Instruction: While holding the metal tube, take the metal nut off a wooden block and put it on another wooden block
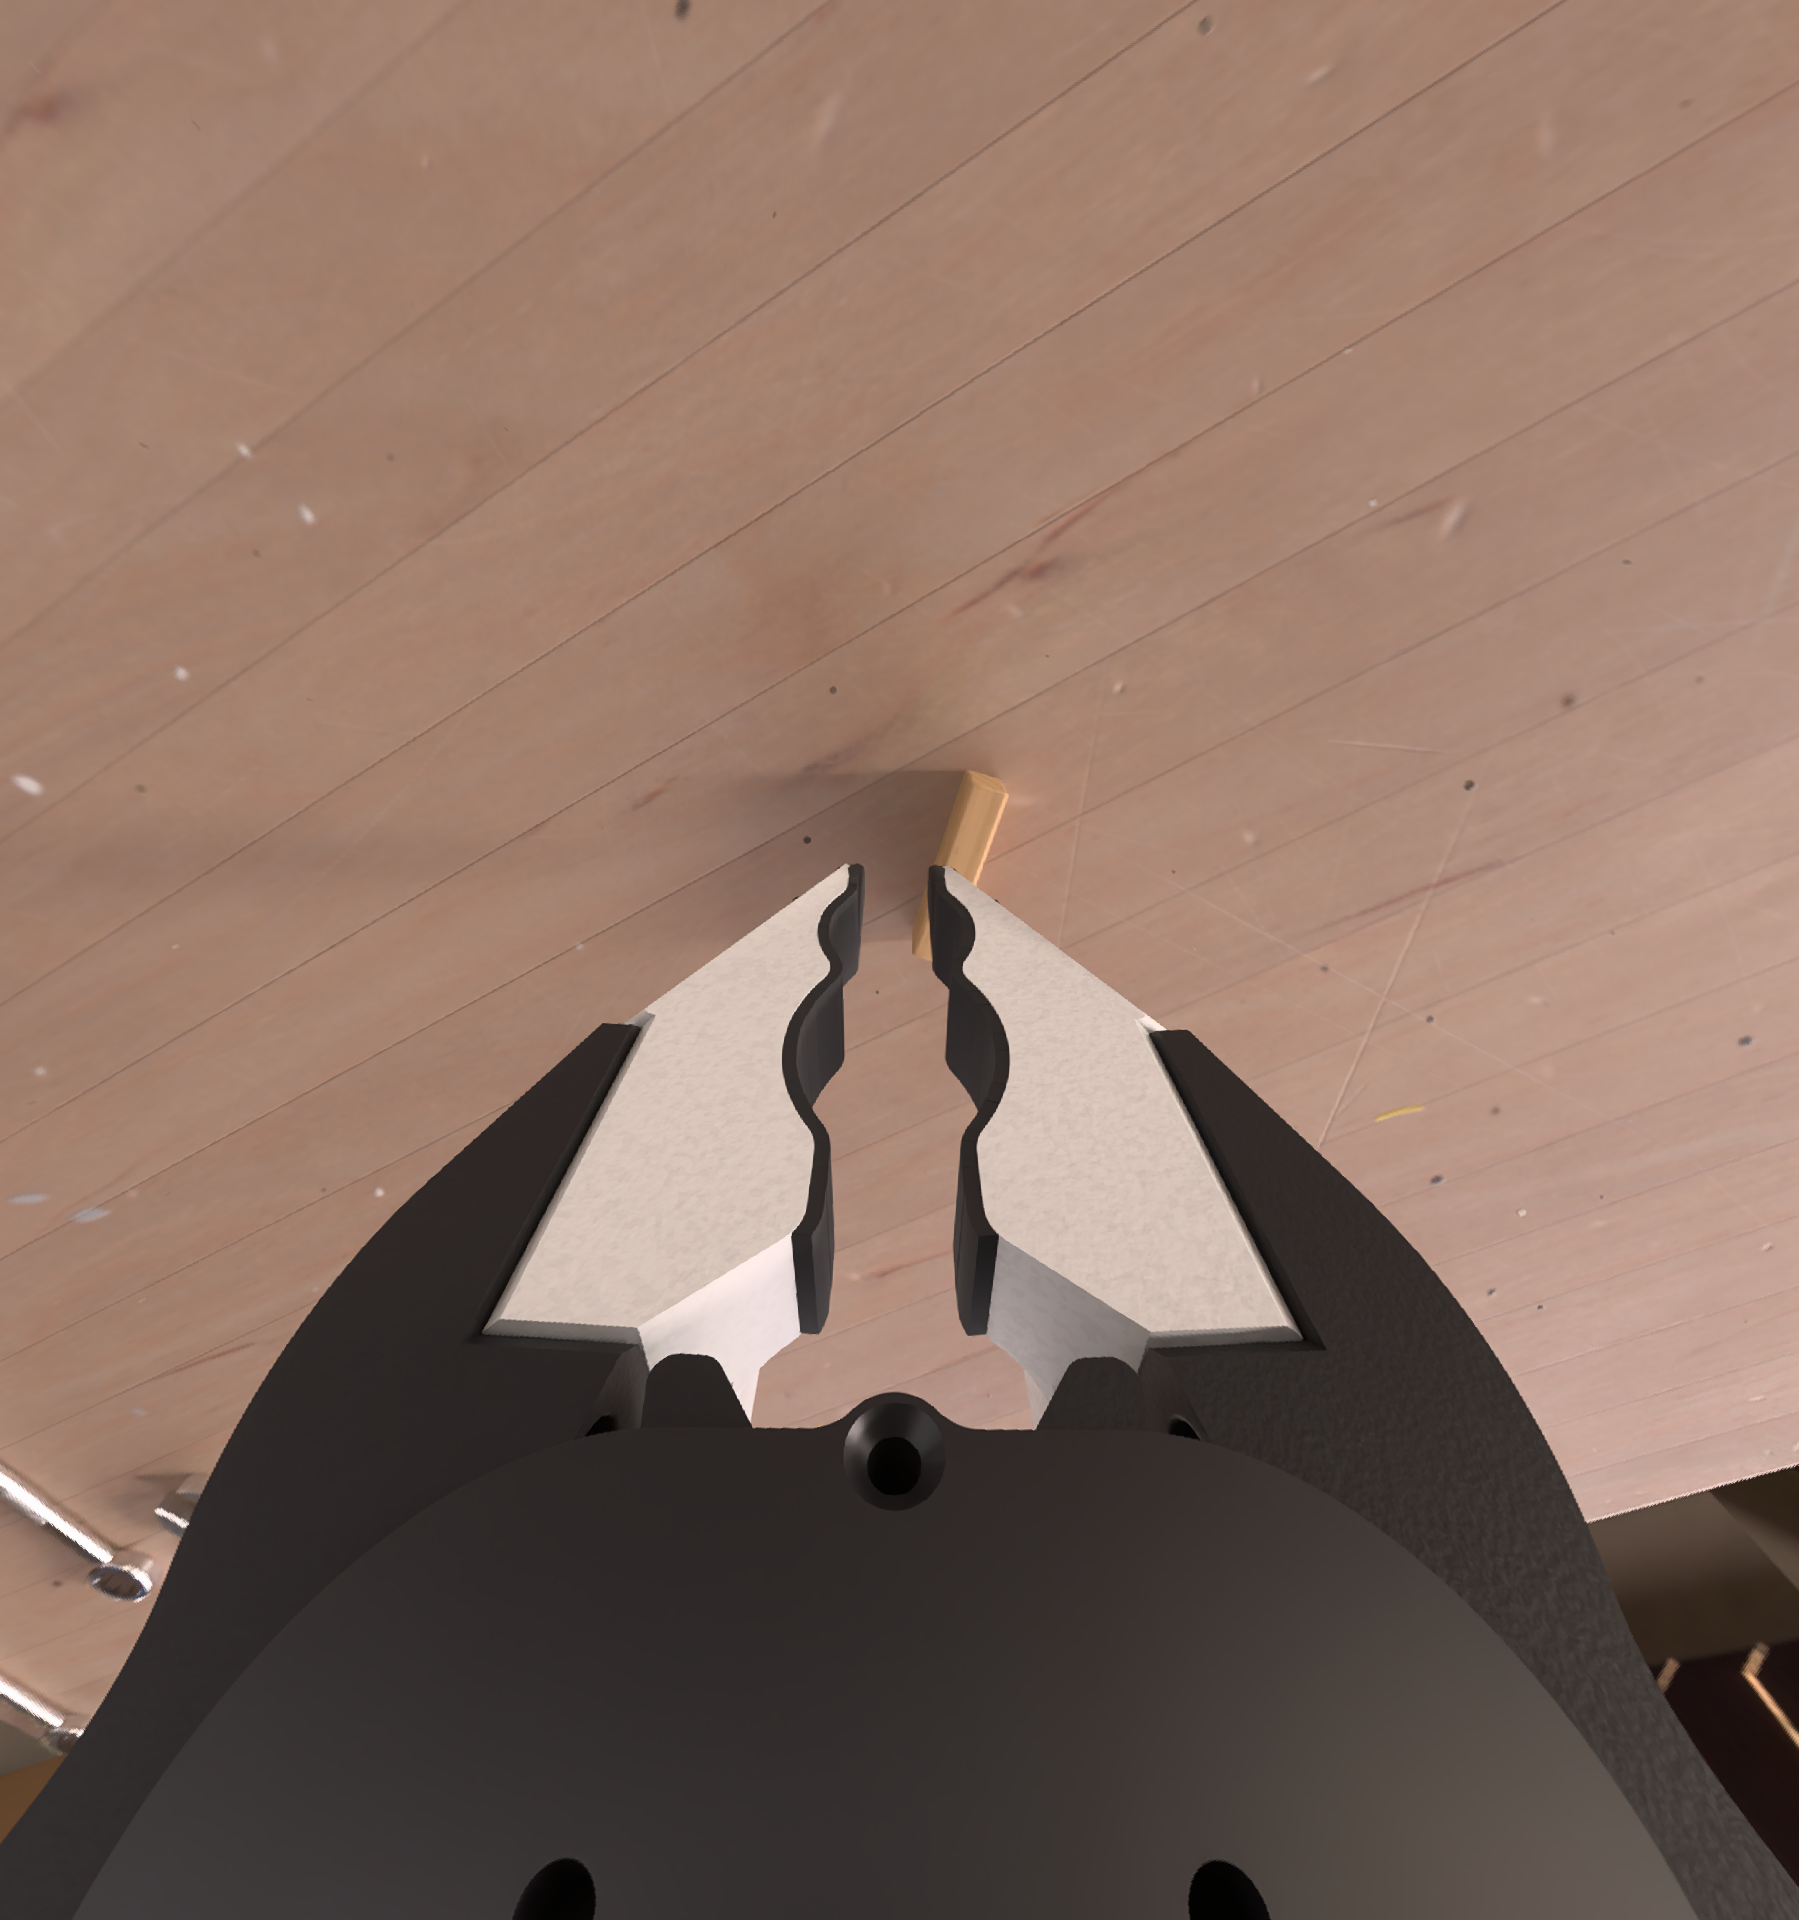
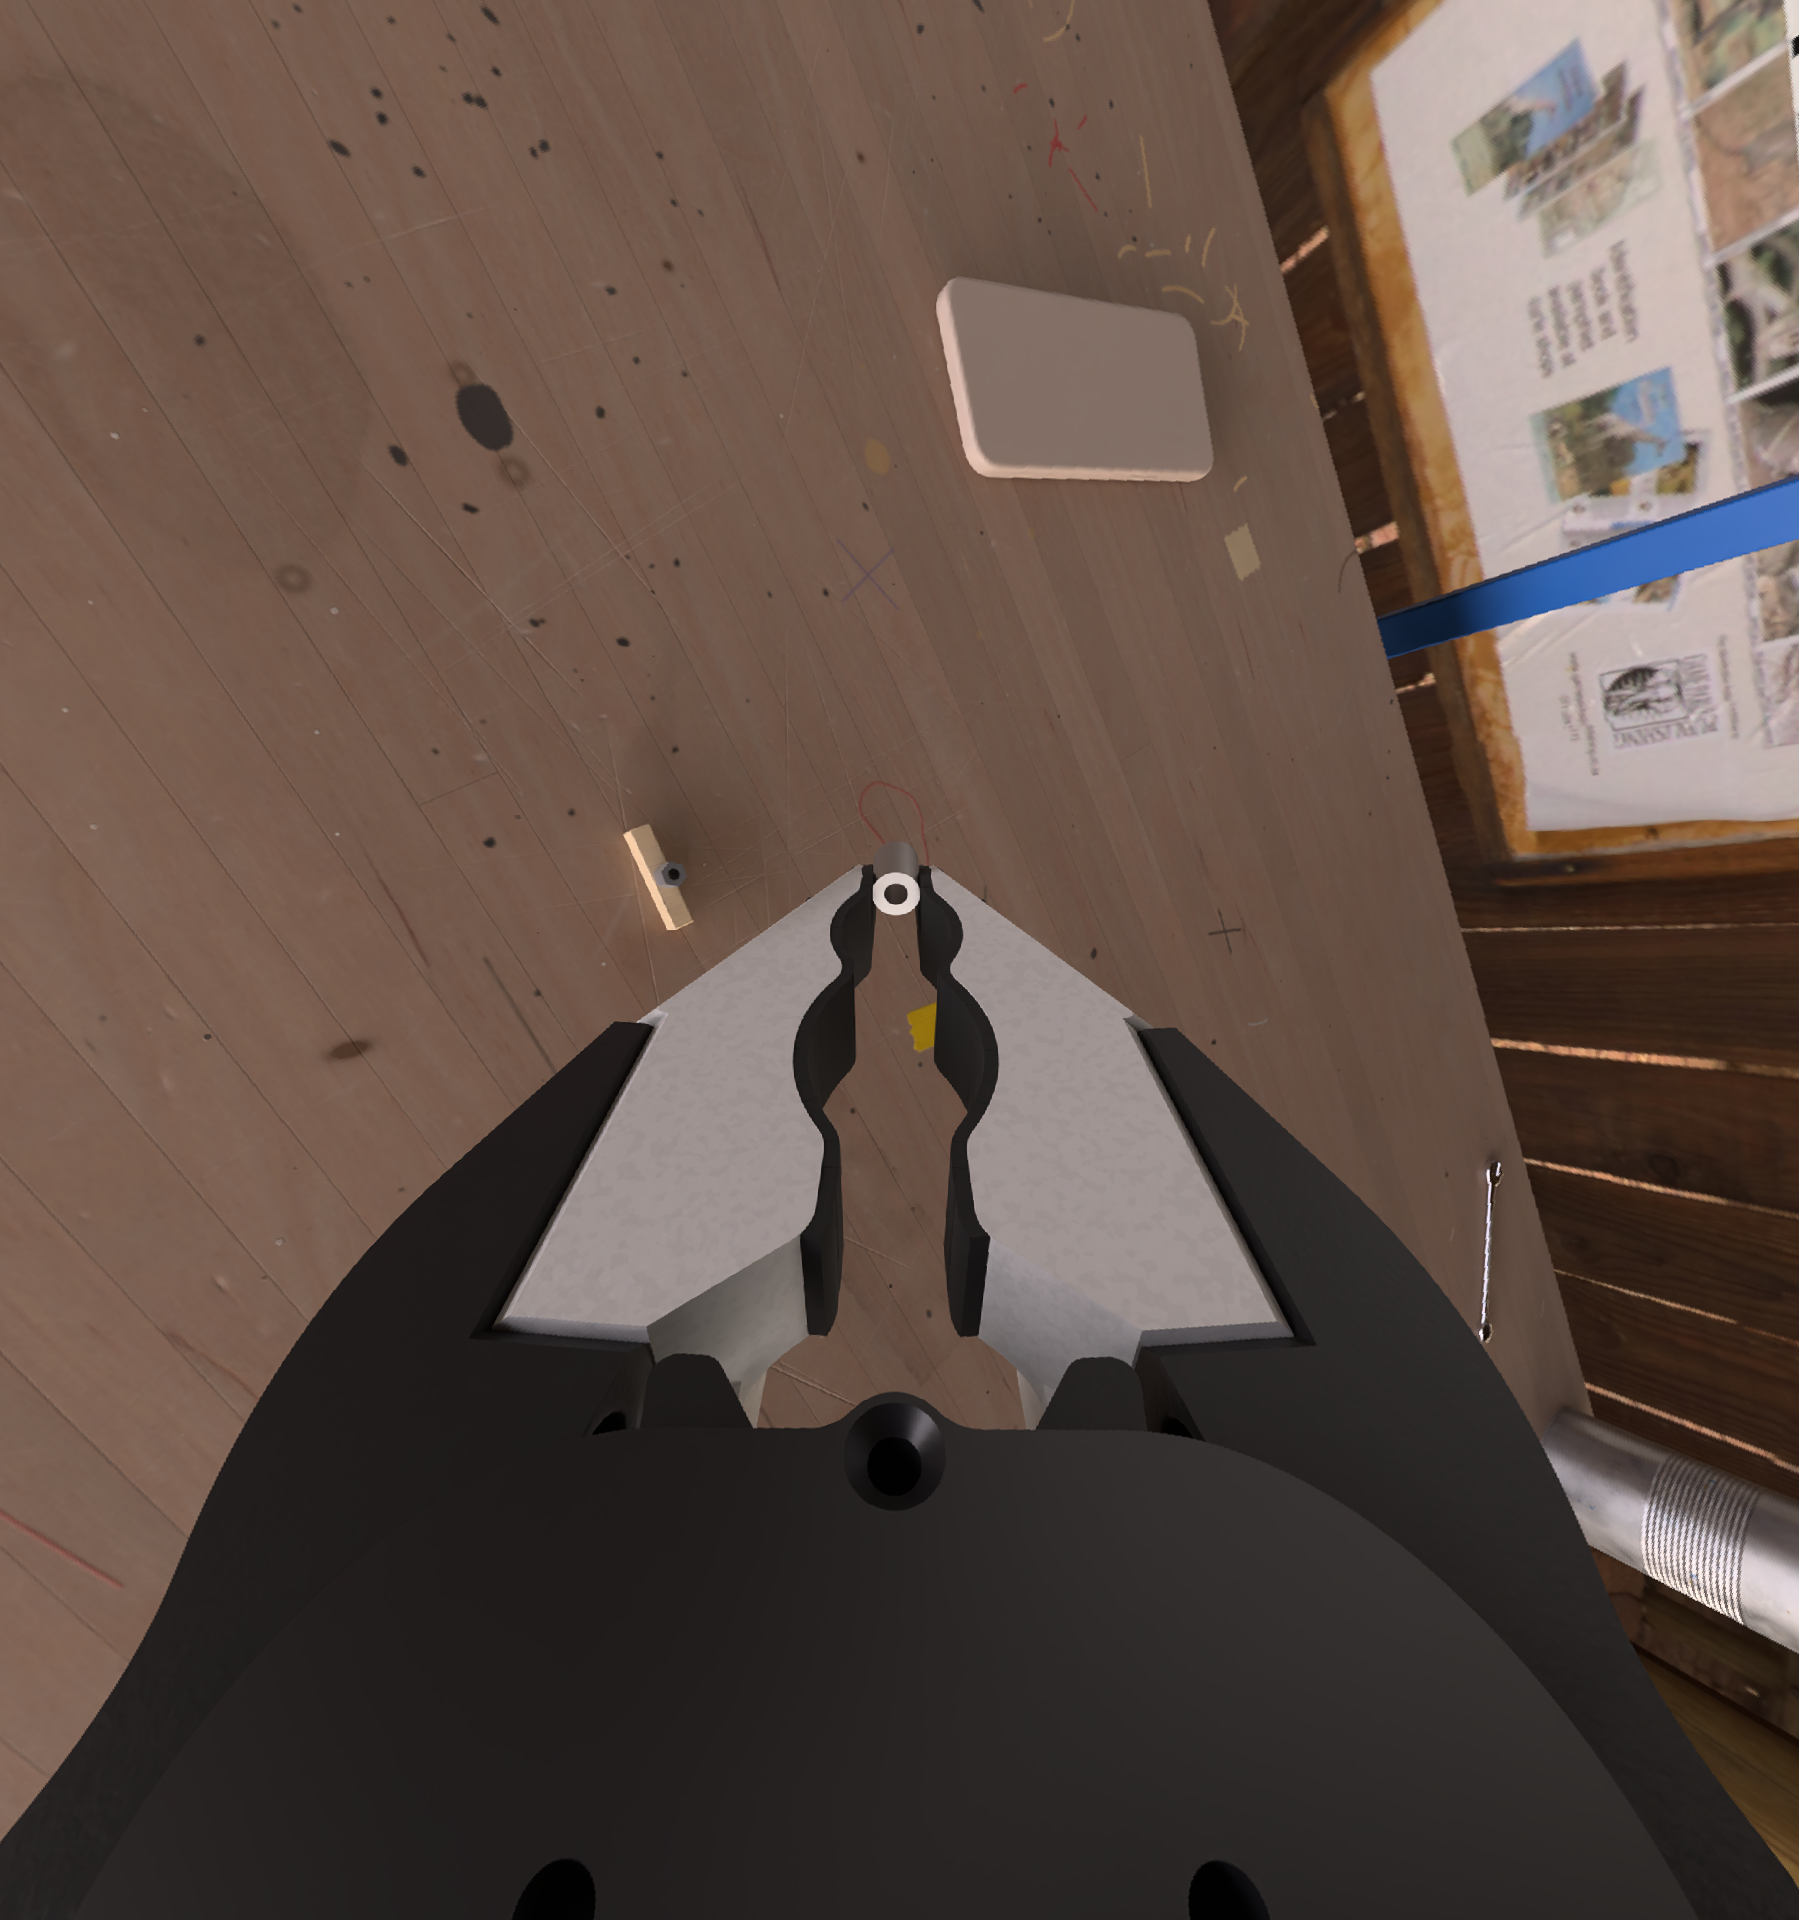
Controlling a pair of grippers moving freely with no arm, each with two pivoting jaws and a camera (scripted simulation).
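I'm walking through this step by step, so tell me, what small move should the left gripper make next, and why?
Probably ease the left gripper a little to its right and down toward the wooden block. Its jaws stand slightly apart with nothing between them, and the block lies just past the right fingertip. The right gripper already clamps the metal tube. The metal nut shows on a block only in the right wrist view.

Left gripper (image 1: 895, 883) is angled down at the pale pinkish planked wooden desk (image 1: 562, 416). Jaws are slightly parted, nothing between them. A small light-tan rectangular wooden block (image 1: 966, 821) lies on the desk just past the right-hand fingertip (image 1: 945, 914), its near end hidden behind that tip. Can't tell if they touch. No nut visible on the block from here. Shiny silver metal bars (image 1: 22, 1496) show at lower left, beyond the desk edge.
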